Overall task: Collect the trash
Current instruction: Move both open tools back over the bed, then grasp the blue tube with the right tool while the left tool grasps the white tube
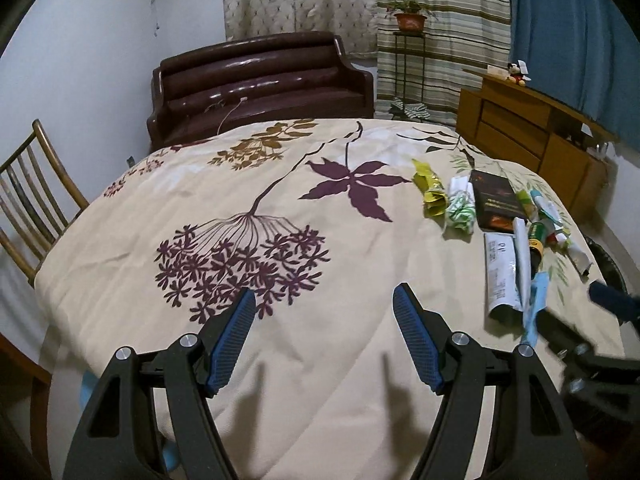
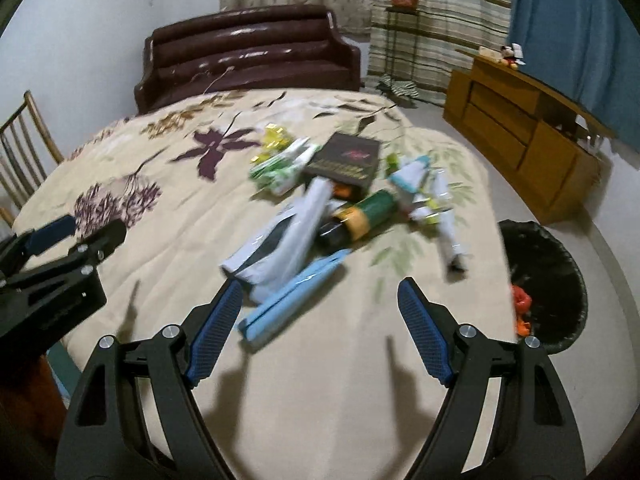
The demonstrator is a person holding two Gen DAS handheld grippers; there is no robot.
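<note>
Two grippers, left gripper (image 1: 324,296) and right gripper (image 2: 320,288), poised with jaws spread wide and empty above a floral tablecloth (image 1: 248,184), the collecting seemingly not yet begun. Nearest of the litter pile (image 2: 344,196), a light blue packet (image 2: 292,300) just ahead of the right fingers, likely first for a pinch and a carry to the black-lined bin (image 2: 560,280) beside the table. Beyond: brown sofa (image 1: 260,76), wooden cabinet (image 1: 528,136), striped curtains (image 1: 440,20).
</note>
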